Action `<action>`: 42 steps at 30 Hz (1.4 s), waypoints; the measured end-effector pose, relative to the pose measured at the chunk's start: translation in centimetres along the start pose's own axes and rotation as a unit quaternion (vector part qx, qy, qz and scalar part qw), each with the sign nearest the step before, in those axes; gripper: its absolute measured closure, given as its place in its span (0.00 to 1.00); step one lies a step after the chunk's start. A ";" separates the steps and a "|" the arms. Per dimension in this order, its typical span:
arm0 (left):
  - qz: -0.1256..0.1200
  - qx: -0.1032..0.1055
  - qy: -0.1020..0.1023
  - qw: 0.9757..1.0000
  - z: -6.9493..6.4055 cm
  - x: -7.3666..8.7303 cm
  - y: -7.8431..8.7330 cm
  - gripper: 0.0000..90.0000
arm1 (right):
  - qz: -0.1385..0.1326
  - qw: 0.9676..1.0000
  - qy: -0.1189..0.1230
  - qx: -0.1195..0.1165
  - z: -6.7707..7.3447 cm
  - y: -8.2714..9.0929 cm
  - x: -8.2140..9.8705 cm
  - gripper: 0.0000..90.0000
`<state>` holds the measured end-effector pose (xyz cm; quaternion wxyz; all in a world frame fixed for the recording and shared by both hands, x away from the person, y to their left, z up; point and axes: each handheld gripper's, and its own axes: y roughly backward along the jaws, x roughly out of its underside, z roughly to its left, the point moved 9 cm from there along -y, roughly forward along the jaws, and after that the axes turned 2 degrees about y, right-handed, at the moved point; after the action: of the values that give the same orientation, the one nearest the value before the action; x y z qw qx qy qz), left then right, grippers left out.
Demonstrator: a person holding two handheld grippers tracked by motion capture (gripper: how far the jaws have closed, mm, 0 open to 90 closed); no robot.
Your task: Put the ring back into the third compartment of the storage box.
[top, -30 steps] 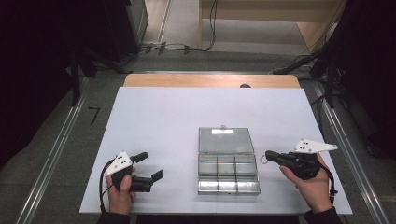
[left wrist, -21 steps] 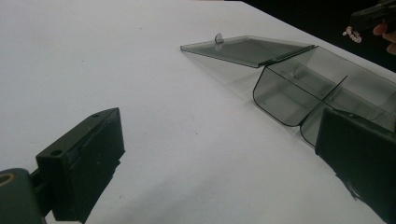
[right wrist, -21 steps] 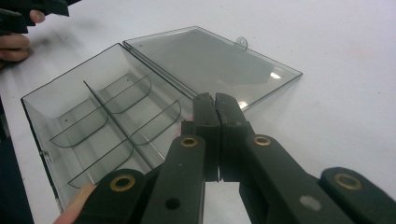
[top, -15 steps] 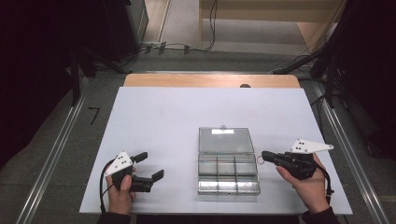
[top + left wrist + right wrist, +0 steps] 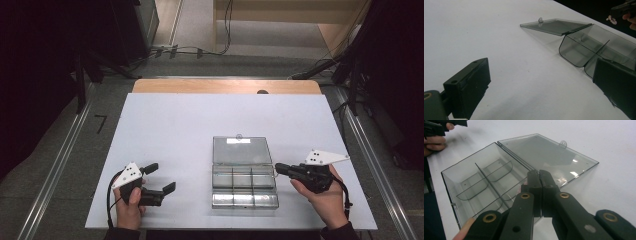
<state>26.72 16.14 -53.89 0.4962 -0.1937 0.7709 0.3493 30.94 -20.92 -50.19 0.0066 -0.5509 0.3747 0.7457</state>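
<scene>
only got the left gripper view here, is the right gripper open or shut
Observer: Shut. In the right gripper view the right gripper has its jaws pressed together, tips over the clear box near the hinge.
Operator: how many compartments does that box have
Observer: Six, in two rows of three, as the high view shows; they look empty.
Operator: and where's my left gripper from the box
Observer: In the high view the left gripper is left of the box and apart from it, jaws open, near the table's front edge.
</scene>
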 end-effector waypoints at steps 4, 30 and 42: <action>0.001 -0.001 0.000 1.000 0.0 0.0 0.0 0.01 | 0.001 1.000 0.004 -0.003 0.1 -0.2 0.0 0.97; 0.000 -0.001 0.000 1.000 -0.1 0.0 -0.1 0.01 | 0.018 1.000 0.011 -0.019 1.4 -2.1 0.4 0.96; 0.000 0.000 0.000 1.000 -0.1 0.0 -0.1 0.01 | 0.029 0.999 0.014 -0.022 1.6 -3.0 0.9 0.96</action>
<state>26.72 16.03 -53.91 0.4963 -0.1936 0.7707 0.3496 30.55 -18.14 -52.40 -0.0327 -0.5505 0.3737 0.7458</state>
